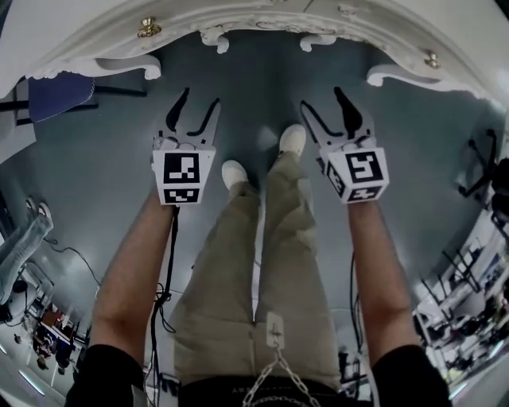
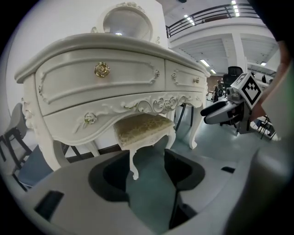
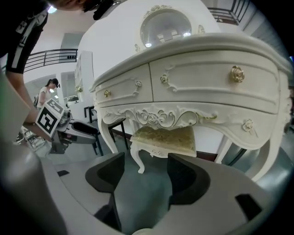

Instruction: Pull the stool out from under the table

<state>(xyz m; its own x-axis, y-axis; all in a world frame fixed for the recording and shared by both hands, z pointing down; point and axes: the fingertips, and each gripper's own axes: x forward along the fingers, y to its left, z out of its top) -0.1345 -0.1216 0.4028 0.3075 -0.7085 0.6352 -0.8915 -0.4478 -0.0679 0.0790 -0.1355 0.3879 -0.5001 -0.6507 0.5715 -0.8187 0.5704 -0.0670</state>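
The left tool (image 1: 200, 97) is held out in front of the person with its jaws spread wide and nothing between them. The right tool (image 1: 321, 97) alongside it is just the same, open and empty. Both point forward and down toward the white table (image 1: 262, 20), one on either side of the person's shoes (image 1: 293, 139), and both stop short of the table's carved front edge. The stool (image 2: 142, 129) stands tucked under the table, in the knee space between the front legs. Its pale gold patterned seat sits just below the scrolled apron, and its curved white legs rest on the grey-green floor (image 1: 95, 159). In the left gripper view the stool is straight ahead, above the gap of the jaws, with one front leg showing down into that opening. In the right gripper view it is also ahead, a little right of centre, with a front leg lined up over the gap. Neither tool touches the stool, and a stretch of floor lies between it and each of them. Above the stool, the drawers carry gold knobs (image 2: 102, 69), and a round mirror (image 2: 127, 23) rises behind the top.
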